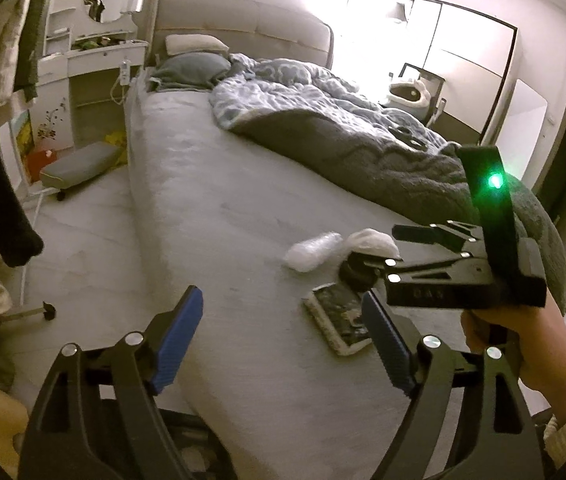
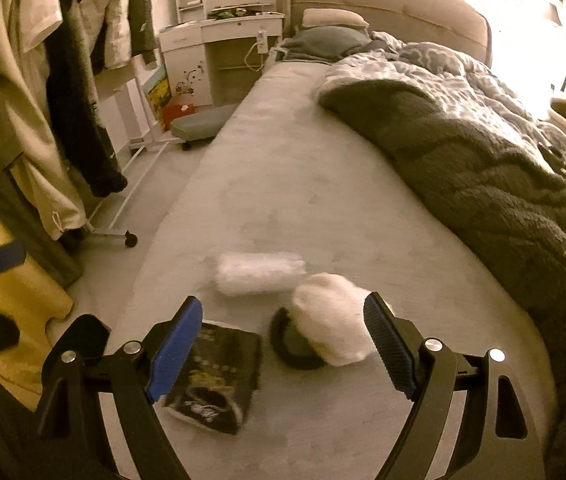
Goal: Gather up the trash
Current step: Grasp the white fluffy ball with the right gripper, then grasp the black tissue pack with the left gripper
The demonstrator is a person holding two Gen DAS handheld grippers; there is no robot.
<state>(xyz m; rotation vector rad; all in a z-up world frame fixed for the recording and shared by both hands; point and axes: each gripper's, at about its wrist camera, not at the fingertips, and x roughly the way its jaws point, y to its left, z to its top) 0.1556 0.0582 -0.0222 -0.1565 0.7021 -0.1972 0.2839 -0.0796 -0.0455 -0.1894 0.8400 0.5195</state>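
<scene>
On our grey bed [image 2: 283, 200] lay three scraps; both our left gripper [image 1: 283, 344] and right gripper [image 2: 283, 344] gaped, holding nothing

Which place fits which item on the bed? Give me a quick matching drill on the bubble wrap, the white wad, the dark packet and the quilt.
Things:
1. bubble wrap roll
2. white crumpled wad
3. dark printed packet
4. grey quilt

Places:
A. lies over a round black dish
B. nearest the bed's foot, beside the right gripper's left finger
C. bunched along the far side of the bed
D. bare sheet, just beyond the wad and packet

Pairs: 1-D, 2-A, 3-B, 4-C
</scene>
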